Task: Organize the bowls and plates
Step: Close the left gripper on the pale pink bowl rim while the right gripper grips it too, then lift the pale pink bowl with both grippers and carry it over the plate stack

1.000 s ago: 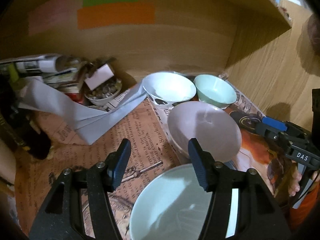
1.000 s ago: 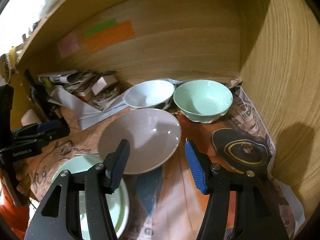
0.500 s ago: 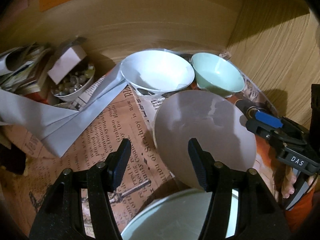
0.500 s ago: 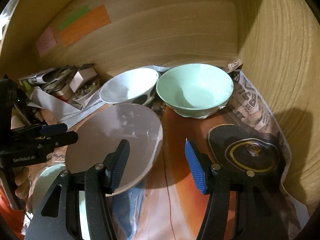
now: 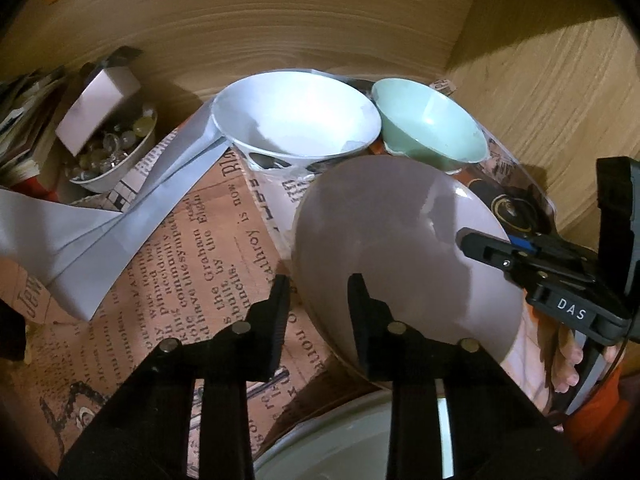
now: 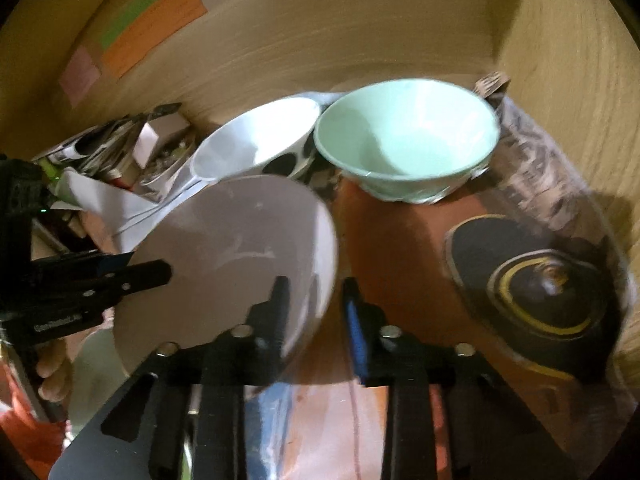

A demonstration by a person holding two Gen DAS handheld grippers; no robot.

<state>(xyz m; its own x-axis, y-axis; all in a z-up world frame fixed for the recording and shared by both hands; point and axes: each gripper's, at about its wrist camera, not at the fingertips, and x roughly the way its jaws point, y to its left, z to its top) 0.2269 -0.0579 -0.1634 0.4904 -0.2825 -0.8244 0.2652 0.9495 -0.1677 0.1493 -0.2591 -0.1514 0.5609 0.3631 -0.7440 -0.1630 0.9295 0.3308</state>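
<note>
A grey bowl [image 5: 400, 240] sits in the middle of the shelf and also shows in the right wrist view [image 6: 232, 256]. My left gripper [image 5: 318, 300] straddles its left rim, one finger inside and one outside, with the jaws narrowed around it. My right gripper [image 6: 314, 300] straddles its right rim the same way. Behind it stand a white bowl [image 5: 296, 116] and a mint green bowl [image 5: 432, 124]. A pale green plate [image 5: 360, 444] lies in front, partly under the grey bowl.
Newspaper [image 5: 180, 240] lines the shelf. A small dish of marbles [image 5: 108, 152] and stacked papers sit at the left. A dark round lid [image 6: 540, 292] lies at the right near the wooden side wall [image 6: 580, 80].
Both grippers moved in on the grey bowl and their jaws narrowed around its opposite rims. The bowl now looks tilted and nearer to both cameras.
</note>
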